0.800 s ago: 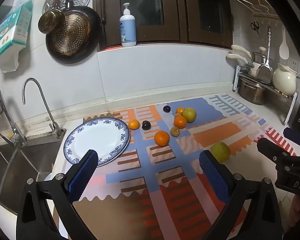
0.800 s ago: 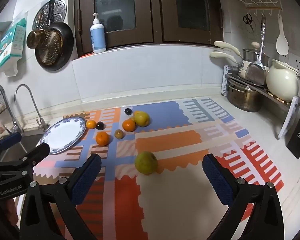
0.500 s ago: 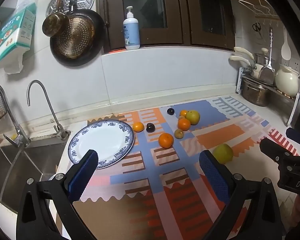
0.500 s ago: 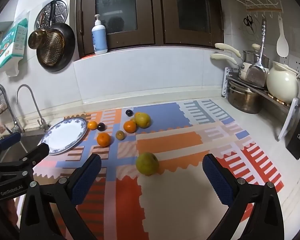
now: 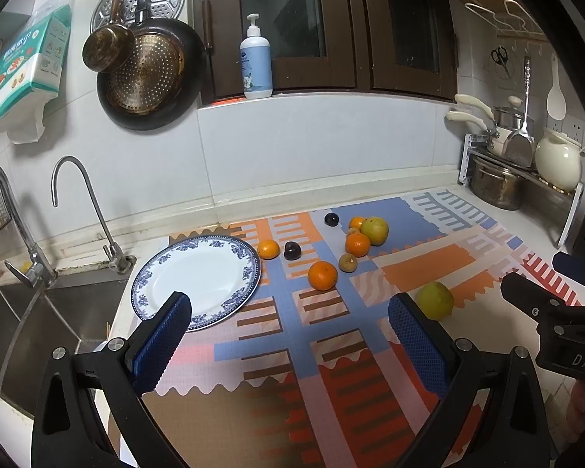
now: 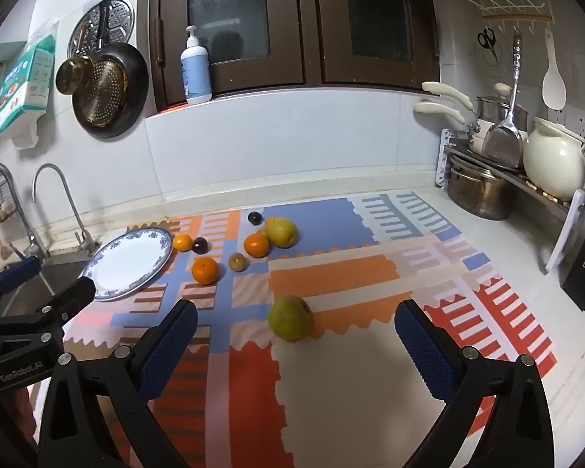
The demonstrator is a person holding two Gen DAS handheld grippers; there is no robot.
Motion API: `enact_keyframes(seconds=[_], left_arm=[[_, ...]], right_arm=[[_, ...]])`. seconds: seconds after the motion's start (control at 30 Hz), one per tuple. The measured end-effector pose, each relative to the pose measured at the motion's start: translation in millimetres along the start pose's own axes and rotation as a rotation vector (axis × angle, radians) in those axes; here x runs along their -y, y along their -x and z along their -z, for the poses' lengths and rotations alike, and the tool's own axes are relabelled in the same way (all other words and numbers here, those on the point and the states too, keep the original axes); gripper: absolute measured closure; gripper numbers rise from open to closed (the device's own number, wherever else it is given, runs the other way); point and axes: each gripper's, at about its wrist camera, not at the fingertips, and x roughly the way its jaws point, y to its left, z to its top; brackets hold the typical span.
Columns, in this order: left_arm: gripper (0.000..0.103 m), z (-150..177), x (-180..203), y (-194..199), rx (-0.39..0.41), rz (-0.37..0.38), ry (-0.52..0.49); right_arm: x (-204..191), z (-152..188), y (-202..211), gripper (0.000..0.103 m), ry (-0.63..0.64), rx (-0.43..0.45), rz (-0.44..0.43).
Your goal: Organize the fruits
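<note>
Plainly, both grippers, left (image 5: 288, 335) and right (image 6: 292, 341), hung with jaws spread and empty; the fruits lay loose on the mat (image 5: 409, 269) beside the bare plate (image 5: 199, 280). The nearest pear (image 6: 290, 318) likely wanted a centred, gentle pinch.

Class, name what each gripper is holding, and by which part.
Nothing: the left gripper and right gripper are both open and empty.
</note>
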Motion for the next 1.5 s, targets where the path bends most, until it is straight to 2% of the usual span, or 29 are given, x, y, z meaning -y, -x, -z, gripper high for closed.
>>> enact_keyframes(seconds=[1.5], left_arm=[[0.0, 1, -7, 6, 0.021, 0.018, 0.014]], right_arm=[[-10, 2, 1, 0.001, 0.019, 0.007, -0.03]])
